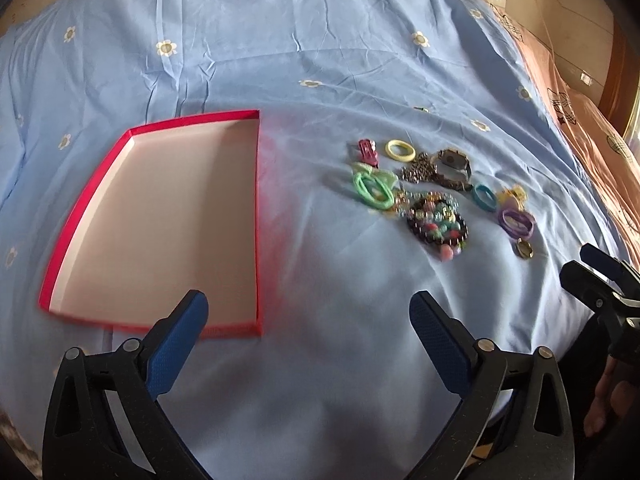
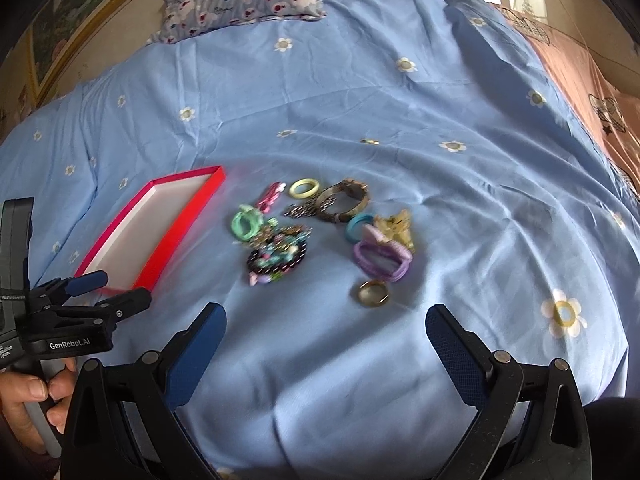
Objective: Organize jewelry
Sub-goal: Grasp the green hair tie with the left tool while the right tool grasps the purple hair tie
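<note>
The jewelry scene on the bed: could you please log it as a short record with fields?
surface: blue flowered bedsheet
container: red shallow box, white inside, nothing in it
jewelry pile: to the right of the box, loose on the sheet
nearest piece to right gripper: gold ring
other pieces: purple hair tie, beaded bracelets, green hair tie, yellow ring, watch
left gripper: open, holding nothing
right gripper: open, holding nothing

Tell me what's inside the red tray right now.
Nothing shows in the red tray: only its bare white floor. The left tool's blue finger covers a bit of the near edge. The jewelry pile lies on the sheet beside it.
</note>
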`<state>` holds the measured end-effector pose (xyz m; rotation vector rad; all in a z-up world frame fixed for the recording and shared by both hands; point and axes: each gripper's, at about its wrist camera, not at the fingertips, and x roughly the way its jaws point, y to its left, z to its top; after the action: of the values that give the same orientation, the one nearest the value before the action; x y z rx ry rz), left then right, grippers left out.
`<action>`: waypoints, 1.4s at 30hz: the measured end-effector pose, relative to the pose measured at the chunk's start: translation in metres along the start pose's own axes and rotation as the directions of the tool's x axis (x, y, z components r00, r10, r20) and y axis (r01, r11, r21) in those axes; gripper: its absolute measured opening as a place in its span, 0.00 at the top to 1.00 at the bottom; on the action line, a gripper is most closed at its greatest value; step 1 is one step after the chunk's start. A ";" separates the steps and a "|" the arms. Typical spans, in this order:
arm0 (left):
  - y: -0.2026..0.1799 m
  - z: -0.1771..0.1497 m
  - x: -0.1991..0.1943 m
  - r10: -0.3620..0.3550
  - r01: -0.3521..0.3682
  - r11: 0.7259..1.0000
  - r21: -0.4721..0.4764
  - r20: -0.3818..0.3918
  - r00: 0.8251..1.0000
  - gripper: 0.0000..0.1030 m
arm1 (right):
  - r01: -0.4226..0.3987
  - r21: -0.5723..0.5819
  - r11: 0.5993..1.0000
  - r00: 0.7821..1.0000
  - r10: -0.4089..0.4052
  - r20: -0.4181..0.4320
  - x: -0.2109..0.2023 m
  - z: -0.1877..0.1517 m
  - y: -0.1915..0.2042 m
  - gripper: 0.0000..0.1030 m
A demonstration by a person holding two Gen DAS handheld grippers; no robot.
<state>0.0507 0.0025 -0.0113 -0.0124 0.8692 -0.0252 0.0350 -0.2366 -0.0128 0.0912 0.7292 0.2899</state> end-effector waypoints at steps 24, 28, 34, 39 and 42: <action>-0.020 0.080 0.085 -0.082 0.085 0.996 0.035 -0.094 0.992 0.27 | 0.032 0.073 0.997 0.986 -0.020 -0.165 0.071 0.048 -0.048 0.58; -0.024 0.084 0.110 -0.105 0.110 0.994 0.028 -0.145 0.984 0.39 | 0.039 0.076 0.996 0.981 -0.023 -0.193 0.079 0.045 -0.050 0.72; -0.028 0.085 0.125 -0.142 0.151 0.988 0.039 -0.172 0.975 0.73 | 0.030 0.082 0.996 0.980 -0.013 -0.200 0.079 0.043 -0.051 0.82; -0.025 0.086 0.120 -0.191 0.198 0.980 0.025 -0.171 0.966 0.94 | 0.008 0.077 0.997 0.981 0.007 -0.192 0.076 0.046 -0.046 0.91; -0.021 0.084 0.111 -0.204 0.209 0.978 0.016 -0.158 0.966 0.95 | -0.018 0.072 0.997 0.984 0.030 -0.178 0.071 0.049 -0.039 0.91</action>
<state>0.1868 -0.0211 -0.0415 -0.0715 1.0213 -0.2381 0.1269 -0.2523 -0.0293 0.1424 0.9176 0.2977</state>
